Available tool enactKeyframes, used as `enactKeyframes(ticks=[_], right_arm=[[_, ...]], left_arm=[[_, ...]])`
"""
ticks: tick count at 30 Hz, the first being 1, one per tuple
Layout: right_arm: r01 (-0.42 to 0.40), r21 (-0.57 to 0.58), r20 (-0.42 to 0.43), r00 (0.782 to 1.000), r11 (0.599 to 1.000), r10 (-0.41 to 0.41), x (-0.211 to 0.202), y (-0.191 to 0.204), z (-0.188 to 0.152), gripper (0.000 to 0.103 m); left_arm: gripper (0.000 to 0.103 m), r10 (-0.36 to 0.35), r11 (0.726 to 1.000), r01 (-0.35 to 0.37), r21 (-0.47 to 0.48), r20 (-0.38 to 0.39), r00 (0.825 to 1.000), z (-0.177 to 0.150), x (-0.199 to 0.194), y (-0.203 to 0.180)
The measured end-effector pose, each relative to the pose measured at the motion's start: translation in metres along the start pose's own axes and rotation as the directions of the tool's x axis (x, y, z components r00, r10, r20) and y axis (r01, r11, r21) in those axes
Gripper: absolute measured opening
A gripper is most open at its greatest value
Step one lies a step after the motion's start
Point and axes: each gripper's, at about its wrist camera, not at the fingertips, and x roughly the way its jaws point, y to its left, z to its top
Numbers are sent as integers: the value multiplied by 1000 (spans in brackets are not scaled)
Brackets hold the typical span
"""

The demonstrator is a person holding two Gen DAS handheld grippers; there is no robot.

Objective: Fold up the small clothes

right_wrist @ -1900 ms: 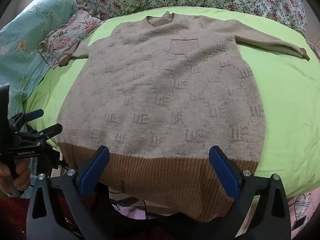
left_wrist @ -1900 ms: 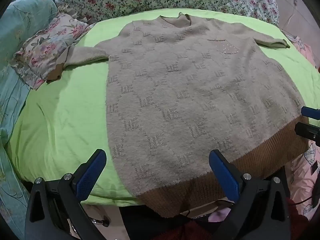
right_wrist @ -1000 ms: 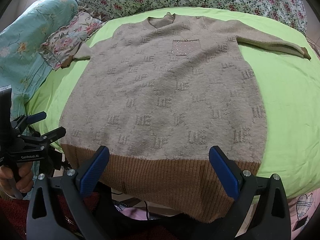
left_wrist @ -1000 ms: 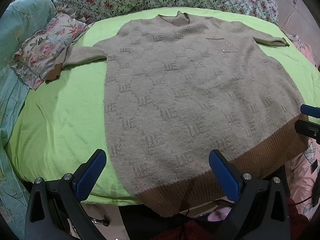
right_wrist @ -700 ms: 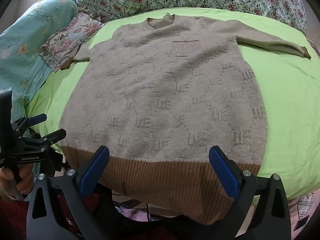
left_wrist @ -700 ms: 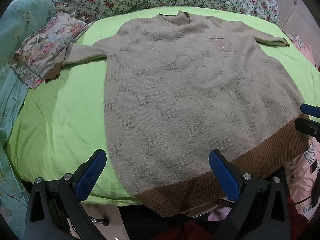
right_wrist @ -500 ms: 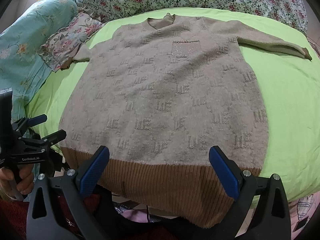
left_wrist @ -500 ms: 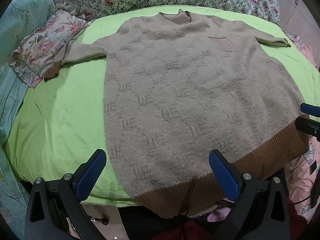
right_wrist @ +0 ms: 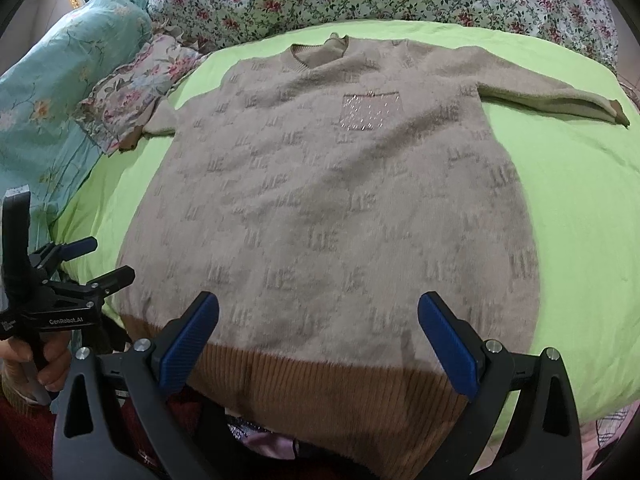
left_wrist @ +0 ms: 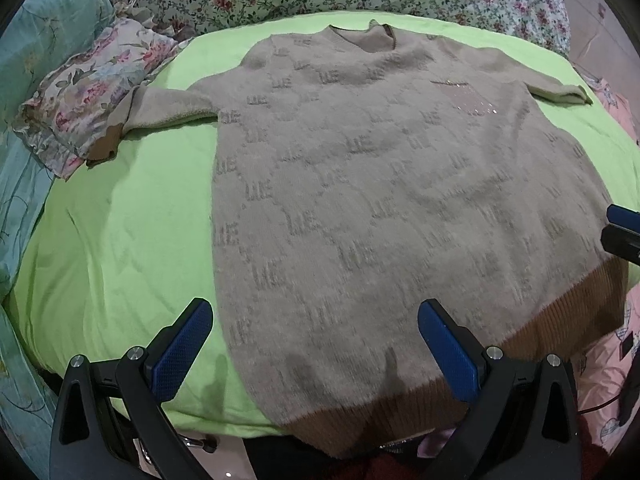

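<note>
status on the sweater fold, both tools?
Left tool open, empty, above the near hem. Right tool open, empty. Sweater flat, unfolded on green sheet, sleeves spread. Left cuff by floral pillow; otherwise clear.

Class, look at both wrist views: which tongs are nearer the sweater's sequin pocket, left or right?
Right. The right tongs sit at the brown hem, roughly in line below the pocket. The left tongs hang off the sweater's opposite bottom corner, farther away.
</note>
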Motion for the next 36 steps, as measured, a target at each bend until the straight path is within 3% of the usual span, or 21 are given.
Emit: enactKeyframes(ticks=[13, 24, 31, 34, 36], right_arm=[[18, -79, 26, 1000, 997, -16, 24, -25, 82, 100], [-41, -71, 26, 999, 997, 43, 85, -79, 199, 100], [15, -140, 37, 999, 990, -10, 135, -93, 295, 100], [86, -229, 32, 996, 969, -81, 165, -93, 327, 100], [80, -275, 31, 997, 958, -74, 181, -94, 338, 100]], left_arm=[[103, 38, 999, -40, 25, 87, 996, 81, 24, 37], [103, -114, 983, 90, 158, 146, 983, 204, 85, 64], [103, -180, 975, 167, 145, 74, 981, 301, 165, 91], [103, -185, 969, 175, 176, 45, 982, 326, 195, 92], [102, -222, 959, 214, 186, 21, 975, 334, 212, 91]])
